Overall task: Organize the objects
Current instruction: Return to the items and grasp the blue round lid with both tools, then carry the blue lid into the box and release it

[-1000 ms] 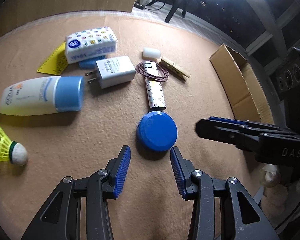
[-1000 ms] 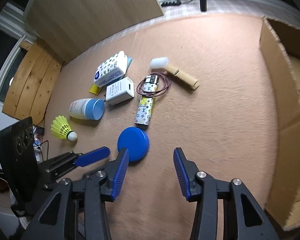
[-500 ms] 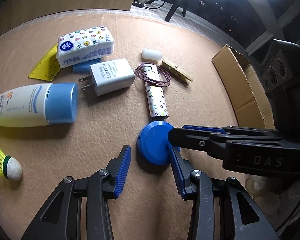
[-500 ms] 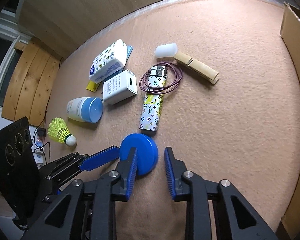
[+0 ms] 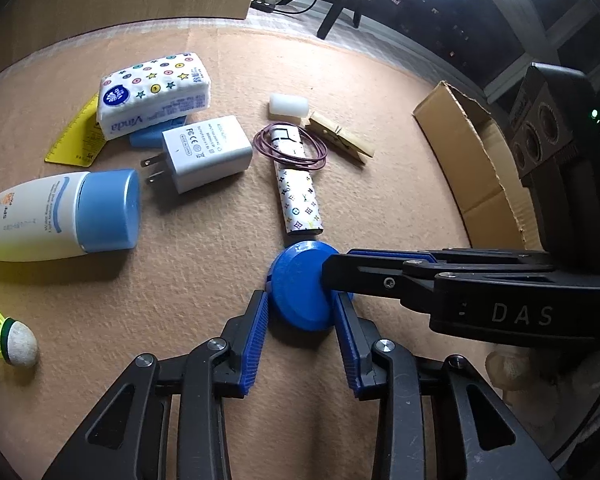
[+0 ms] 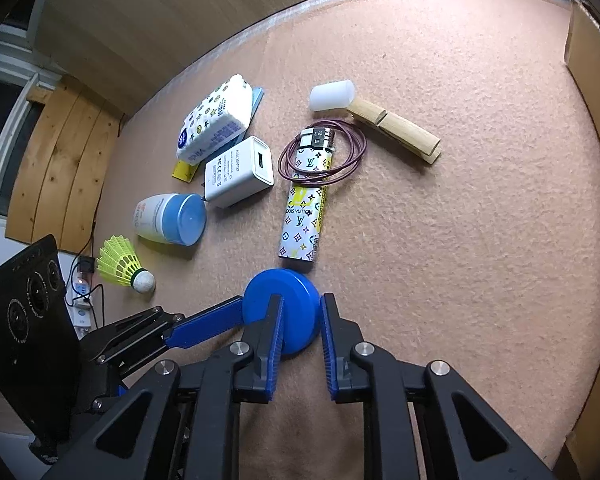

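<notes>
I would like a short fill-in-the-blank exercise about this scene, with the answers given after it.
1. Both grippers close in on the round ____ lid lying on the mat.
2. A loop of dark red cord lies across the patterned ____.
3. The white cap lies at one end of the wooden ____.
4. The sunscreen bottle lies on its side, and its cap is ____.

Missing words: blue; lighter; clothespin; blue

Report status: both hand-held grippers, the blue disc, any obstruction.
Left hand-held gripper and right hand-held gripper both straddling blue disc, grip unconfirmed. Disc on mat, far edge at patterned lighter. Cardboard box to the right.
</notes>
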{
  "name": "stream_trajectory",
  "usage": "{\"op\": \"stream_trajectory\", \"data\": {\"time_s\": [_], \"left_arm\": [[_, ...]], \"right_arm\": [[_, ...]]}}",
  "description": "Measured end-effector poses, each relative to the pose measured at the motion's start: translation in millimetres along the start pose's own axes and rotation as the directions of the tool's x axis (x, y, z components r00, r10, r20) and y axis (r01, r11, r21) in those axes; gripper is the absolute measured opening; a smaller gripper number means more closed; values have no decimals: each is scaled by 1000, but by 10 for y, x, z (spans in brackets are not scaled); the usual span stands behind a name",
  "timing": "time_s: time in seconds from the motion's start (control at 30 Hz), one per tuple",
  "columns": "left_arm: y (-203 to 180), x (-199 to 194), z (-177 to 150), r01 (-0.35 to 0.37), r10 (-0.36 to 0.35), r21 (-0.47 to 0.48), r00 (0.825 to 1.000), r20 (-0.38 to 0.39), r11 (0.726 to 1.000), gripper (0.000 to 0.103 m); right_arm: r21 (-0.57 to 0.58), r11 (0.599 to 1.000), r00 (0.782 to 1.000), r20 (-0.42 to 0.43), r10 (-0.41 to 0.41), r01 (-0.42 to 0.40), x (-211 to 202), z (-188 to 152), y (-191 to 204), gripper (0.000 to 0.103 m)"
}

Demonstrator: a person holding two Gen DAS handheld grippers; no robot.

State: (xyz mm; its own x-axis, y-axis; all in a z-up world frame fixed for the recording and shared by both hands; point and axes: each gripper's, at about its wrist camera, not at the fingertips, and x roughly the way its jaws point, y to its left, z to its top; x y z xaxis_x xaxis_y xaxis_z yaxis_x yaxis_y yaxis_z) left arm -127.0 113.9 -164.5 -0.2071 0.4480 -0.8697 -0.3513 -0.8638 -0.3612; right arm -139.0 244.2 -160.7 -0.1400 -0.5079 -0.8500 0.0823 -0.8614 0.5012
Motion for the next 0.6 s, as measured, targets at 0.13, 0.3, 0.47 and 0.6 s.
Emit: {"op": "stream_trajectory", "data": {"time_s": [0.13, 0.3, 0.47, 0.6], "left_arm": [[-41, -36, 0, -4, 4, 0, 1000, 10, 1000, 36], [-161, -137, 16, -4, 3, 21, 1000, 31, 1000, 36], [-420, -248, 77, 7, -10, 62, 998, 60, 998, 36], [-716, -306, 157, 18, -27, 108, 996, 82, 994, 36]], "right_arm": [[-14, 1000, 1000, 17, -9, 9, -63, -14, 34, 17], [-18, 1000, 999, 52, -14, 15, -225, -53, 46, 17], [-14, 1000, 993, 113, -19, 21, -522, -100, -4, 17], [9, 1000, 987, 160, -23, 22, -793, -143, -127, 17]]}}
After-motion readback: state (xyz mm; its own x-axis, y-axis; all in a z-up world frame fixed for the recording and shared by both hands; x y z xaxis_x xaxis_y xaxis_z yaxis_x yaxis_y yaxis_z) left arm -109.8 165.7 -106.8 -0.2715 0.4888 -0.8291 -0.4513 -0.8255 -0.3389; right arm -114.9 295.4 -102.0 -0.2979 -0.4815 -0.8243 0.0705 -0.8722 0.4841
